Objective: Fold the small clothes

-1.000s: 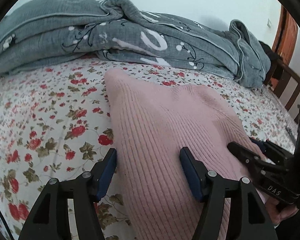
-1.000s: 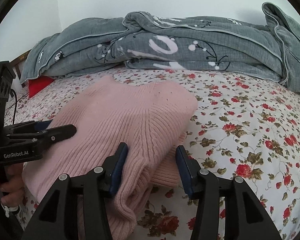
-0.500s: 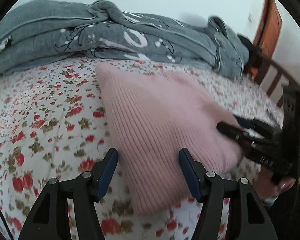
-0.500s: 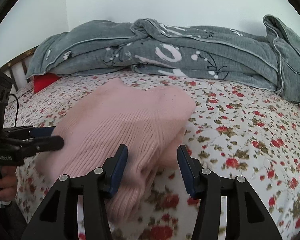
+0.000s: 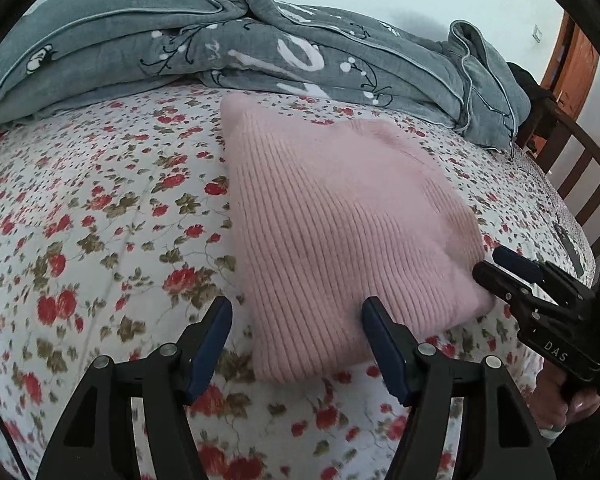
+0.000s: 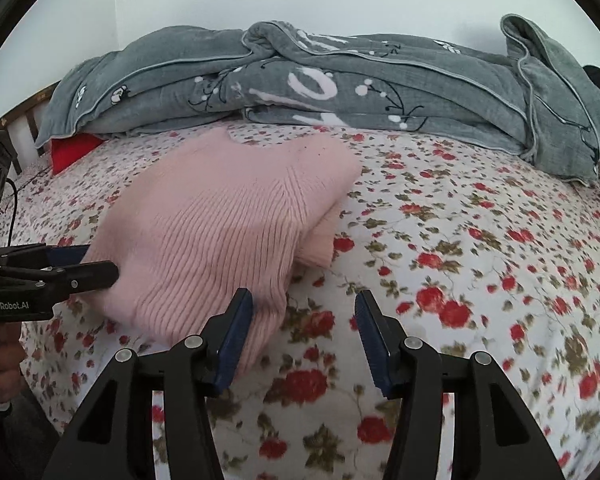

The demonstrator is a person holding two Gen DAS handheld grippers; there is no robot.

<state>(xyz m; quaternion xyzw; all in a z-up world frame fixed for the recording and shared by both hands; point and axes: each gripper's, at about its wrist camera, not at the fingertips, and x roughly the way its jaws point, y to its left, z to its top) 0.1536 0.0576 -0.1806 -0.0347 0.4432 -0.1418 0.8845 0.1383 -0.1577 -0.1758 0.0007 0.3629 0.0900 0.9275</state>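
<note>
Two grippers hang over the bed with nothing between their pads; the left gripper [image 5: 296, 338] is spreading its jaws just before the near edge of the folded pink sweater [image 5: 340, 232], the right gripper [image 6: 304, 332] stands apart over bare floral sheet [image 6: 480, 280]; the sweater lies mid-bed before the grey quilt [image 6: 340, 80]; only the left view shows the wooden rail [image 5: 580, 168], only the right a red cushion [image 6: 72, 152].

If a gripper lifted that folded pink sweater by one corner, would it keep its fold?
Probably not. The pink sweater is soft ribbed knit, so it would likely droop and unfold. Its stacked layers lie loose, so they may slide apart. It looks light for its bulk.
</note>
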